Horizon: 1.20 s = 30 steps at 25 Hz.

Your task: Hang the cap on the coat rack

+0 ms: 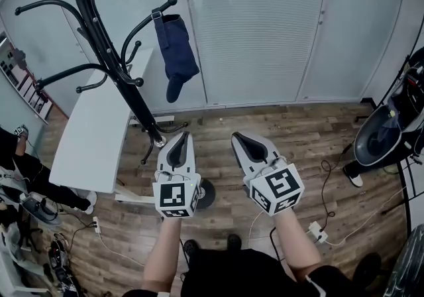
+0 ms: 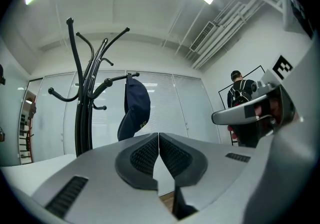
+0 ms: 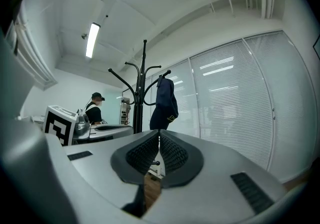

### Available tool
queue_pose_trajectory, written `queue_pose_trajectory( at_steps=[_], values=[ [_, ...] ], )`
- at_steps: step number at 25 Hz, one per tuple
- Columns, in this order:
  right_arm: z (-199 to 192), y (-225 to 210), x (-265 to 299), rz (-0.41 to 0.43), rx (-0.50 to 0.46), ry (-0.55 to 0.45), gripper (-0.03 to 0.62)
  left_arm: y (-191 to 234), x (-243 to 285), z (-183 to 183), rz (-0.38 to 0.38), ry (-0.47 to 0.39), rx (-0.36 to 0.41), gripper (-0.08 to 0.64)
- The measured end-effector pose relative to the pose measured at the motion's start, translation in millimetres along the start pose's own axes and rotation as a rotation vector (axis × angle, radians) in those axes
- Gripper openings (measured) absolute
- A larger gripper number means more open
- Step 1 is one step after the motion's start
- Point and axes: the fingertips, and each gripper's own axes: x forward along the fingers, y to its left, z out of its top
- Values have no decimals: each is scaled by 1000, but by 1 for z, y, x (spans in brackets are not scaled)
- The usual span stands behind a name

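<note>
At 11 o'clock in the head view, the cap (image 1: 175,50) hangs by its back strap from an upper hook of the coat rack (image 1: 106,50), crown drooping. Only the hook carries it, so the hang looks done. The left gripper (image 1: 180,138) and right gripper (image 1: 238,138) sit side by side at 6 o'clock of the cap, well apart from it and aimed at the rack. My read: hands off so the hook takes the whole load. A white table (image 1: 93,136) stands just beside the pole at 8 o'clock.

Left gripper view: the pads (image 2: 147,155) are pressed together with nothing between them. The cap (image 2: 136,110) is at 11 o'clock above the jaws, on a hook arm right of the pole (image 2: 82,118). The right gripper (image 2: 250,110) shows at 3 o'clock. A person (image 2: 239,90) stands behind it.

Right gripper view: the pads (image 3: 172,154) meet at the tips and grip nothing; floor shows through the sliver lower down. The cap (image 3: 165,100) is at 12 o'clock, clear of the jaws, beside the pole (image 3: 140,103). The left gripper's marker cube (image 3: 61,125) is at 9 o'clock.

Risk, as I judge it: the strap rides near the hook's ball end, so a bump could slide it off.
</note>
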Motion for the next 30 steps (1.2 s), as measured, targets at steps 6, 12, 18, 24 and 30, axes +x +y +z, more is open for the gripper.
queue_pose_trajectory(
  at_steps=[6, 12, 18, 24, 30],
  values=[
    [1, 8, 1, 26, -1, -14, 32, -9, -9, -2, -17, -5, -17, 15],
    [8, 13, -3, 40, -55, -42, 31, -10, -17, 1, -13, -15, -20, 15],
    [8, 14, -3, 42, -64, -40, 31, -12, -19, 5, -19, -16, -14, 15],
    [5, 14, -2, 41, -66, -30, 31, -12, -19, 5, -22, -16, -15, 15],
    [6, 13, -6, 37, -73, -27, 31, -13, -21, 3, -26, -15, -21, 15]
  ],
)
